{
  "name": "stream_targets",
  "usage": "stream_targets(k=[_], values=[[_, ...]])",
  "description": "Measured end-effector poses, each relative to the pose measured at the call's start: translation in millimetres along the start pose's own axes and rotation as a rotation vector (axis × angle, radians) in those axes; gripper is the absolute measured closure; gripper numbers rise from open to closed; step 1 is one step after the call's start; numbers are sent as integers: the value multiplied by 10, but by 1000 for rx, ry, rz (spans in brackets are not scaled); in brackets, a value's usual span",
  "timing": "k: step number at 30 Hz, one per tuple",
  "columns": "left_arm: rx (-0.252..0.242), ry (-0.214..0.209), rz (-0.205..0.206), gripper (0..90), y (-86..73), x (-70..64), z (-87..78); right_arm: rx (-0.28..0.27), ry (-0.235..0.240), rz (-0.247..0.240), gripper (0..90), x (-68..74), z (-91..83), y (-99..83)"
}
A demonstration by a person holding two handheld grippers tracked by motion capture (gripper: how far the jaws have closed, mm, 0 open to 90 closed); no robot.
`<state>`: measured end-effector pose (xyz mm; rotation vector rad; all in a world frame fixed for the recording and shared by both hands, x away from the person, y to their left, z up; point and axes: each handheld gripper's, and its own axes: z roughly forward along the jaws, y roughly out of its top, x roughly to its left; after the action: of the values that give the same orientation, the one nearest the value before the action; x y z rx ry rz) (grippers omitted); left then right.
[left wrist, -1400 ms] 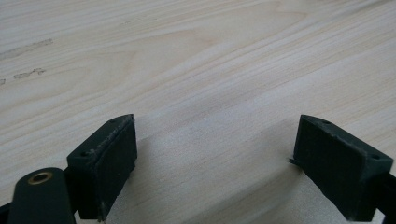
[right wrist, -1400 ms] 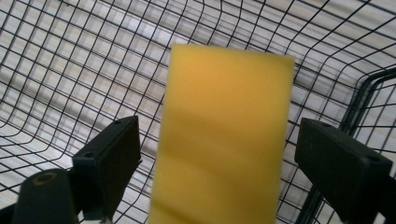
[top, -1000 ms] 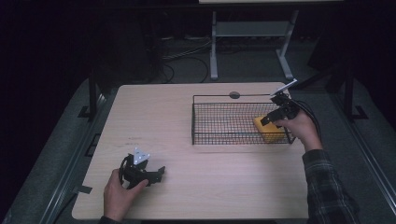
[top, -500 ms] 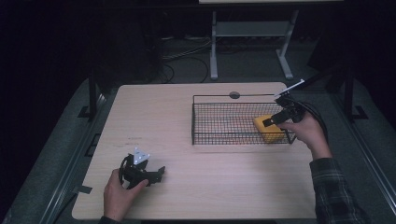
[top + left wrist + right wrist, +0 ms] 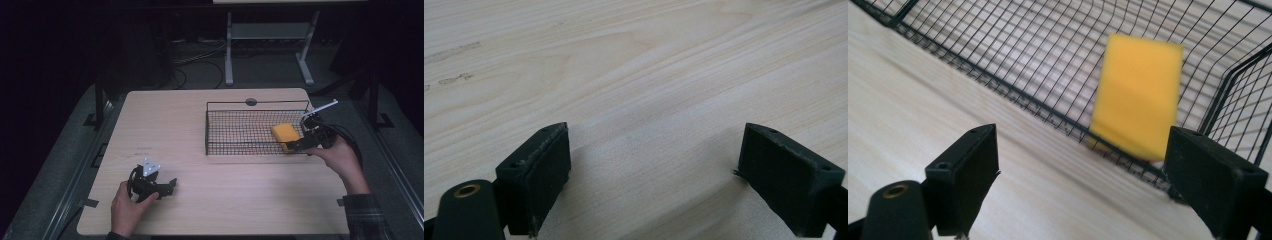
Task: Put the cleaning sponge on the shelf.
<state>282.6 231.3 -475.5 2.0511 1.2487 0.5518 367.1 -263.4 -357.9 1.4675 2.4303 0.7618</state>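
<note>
A yellow sponge lies inside the black wire basket, in its near right corner. In the right gripper view the sponge sits behind the basket's near wall. My right gripper hovers open over the basket's near right corner, just beside the sponge, with nothing between its jaws. My right gripper has its jaws spread wide above the tabletop. My left gripper rests low at the table's front left, held by a hand. My left gripper is open over bare wood.
The light wooden table has a round dark grommet near its far edge, behind the basket. A metal stand and cables lie on the dark floor beyond the table.
My right gripper has drawn back from over the sponge toward the basket's near right corner and dropped lower. The sponge stays in the basket. The left gripper has not moved.
</note>
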Motion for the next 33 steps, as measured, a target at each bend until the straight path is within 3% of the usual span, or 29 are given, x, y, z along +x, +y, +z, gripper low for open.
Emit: stream_targets(k=[13, 20, 33], values=[[-4, 1, -3, 127, -1, -2, 3, -70, 6, -47, 138, 156, 19, -499], [-2, 0, 0, 127, -1, 0, 1, -89, 18, -43, 134, 162, 176, -849], [1, 0, 4, 127, -1, 3, -1, -98, -15, -36, 70, 172, 435, -1239]])
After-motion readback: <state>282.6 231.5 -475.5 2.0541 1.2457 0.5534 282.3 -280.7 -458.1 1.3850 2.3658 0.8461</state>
